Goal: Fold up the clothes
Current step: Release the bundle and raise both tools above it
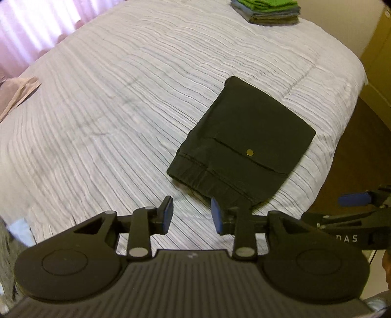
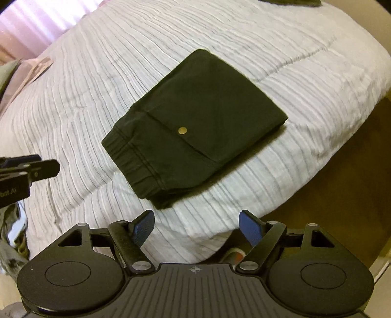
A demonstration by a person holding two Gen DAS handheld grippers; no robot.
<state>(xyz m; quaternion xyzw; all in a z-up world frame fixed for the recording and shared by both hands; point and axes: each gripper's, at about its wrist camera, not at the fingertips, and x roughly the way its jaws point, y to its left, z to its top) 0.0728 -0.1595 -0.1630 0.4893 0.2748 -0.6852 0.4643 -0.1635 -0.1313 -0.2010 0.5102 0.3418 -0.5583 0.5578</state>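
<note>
A dark green pair of shorts [image 1: 246, 137] lies folded into a neat rectangle on the white ribbed bedspread [image 1: 117, 97], waistband toward me, pocket flap with a brass snap on top. It also shows in the right wrist view [image 2: 195, 122]. My left gripper [image 1: 191, 215] is open and empty, just short of the waistband's near corner. My right gripper [image 2: 198, 228] is open and empty, hovering just in front of the shorts near the bed's edge. Each gripper shows at the side of the other's view.
A stack of folded clothes [image 1: 268, 9] with a green item on top sits at the bed's far side. A beige garment [image 1: 17, 95] lies at the left edge. The bed drops off to a wooden floor [image 2: 342, 195] on the right. Pink curtains [image 1: 36, 27] hang behind.
</note>
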